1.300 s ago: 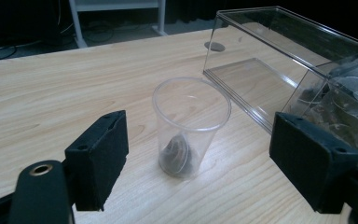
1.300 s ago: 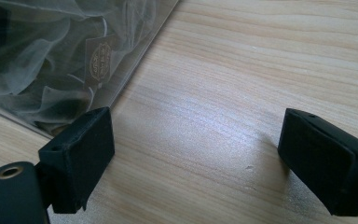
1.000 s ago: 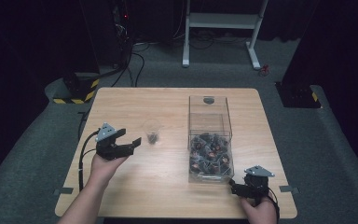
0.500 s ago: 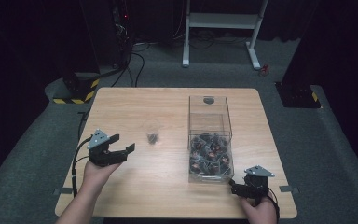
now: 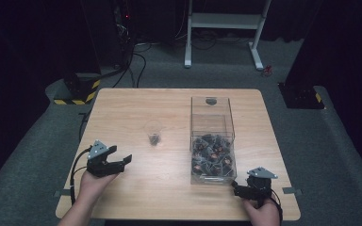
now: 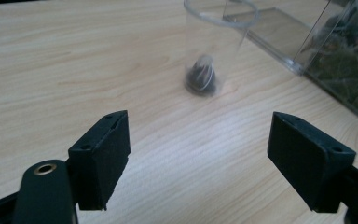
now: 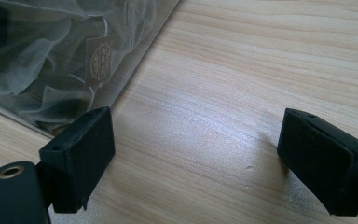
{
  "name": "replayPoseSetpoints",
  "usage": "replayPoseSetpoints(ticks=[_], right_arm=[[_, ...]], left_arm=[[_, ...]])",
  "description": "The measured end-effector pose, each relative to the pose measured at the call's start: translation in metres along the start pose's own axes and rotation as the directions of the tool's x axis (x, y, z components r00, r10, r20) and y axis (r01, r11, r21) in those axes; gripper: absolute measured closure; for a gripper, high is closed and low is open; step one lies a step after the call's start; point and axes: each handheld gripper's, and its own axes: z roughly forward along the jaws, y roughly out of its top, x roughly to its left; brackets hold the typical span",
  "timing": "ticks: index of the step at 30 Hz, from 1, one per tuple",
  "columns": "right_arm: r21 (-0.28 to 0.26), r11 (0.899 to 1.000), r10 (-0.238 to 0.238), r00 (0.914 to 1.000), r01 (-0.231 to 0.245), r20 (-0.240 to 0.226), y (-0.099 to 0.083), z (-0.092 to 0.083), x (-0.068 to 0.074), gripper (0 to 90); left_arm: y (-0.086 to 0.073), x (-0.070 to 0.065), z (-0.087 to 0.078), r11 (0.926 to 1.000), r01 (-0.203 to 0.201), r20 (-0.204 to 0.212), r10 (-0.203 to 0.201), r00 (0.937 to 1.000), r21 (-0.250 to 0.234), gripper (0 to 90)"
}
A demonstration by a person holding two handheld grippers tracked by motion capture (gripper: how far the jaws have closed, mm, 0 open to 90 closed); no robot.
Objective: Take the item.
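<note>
Nearest the bottom edge of the high view, we hold our right gripper [image 5: 245, 189] at lower right, jaws wide and holding nothing, just beside the near corner of the clear box [image 5: 213, 175]. In the right gripper view the box wall and its wrapped sachets [image 7: 60, 70] sit at upper left, with bare table [image 7: 242, 93] between the jaws. At lower left of the high view, our left gripper [image 5: 121, 161] is also wide and free, pointing toward the middle. Farther up, near the centre of that frame, stands the clear cup [image 5: 153, 133] with one dark sachet [image 6: 202, 77] at its bottom, well apart from our jaws. We judge one sachet delivered and another fetch due: next we must reach into the box, pinching a single sachet.
</note>
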Motion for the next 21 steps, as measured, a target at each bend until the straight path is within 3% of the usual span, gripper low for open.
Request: replayPoseSetpoints(ticks=[7,14,21], right_arm=[[0.000,1.000,0.000,1.0000,0.000,0.000,0.000,0.000,0.000,10.8],[0.000,1.000,-0.001,1.0000,0.001,-0.001,0.000,0.000,0.000,10.9],[0.000,1.000,-0.001,1.0000,0.001,-0.001,0.000,0.000,0.000,10.9]], left_arm=[[-0.017,-0.001,0.004,0.9985,-0.016,-0.009,0.016,0.9998,0.052,21.0],[-0.039,-0.003,0.006,0.9897,-0.053,-0.025,0.057,0.9980,0.133,20.4],[-0.061,-0.008,0.005,0.9816,-0.060,-0.011,0.063,0.9979,0.181,20.2]])
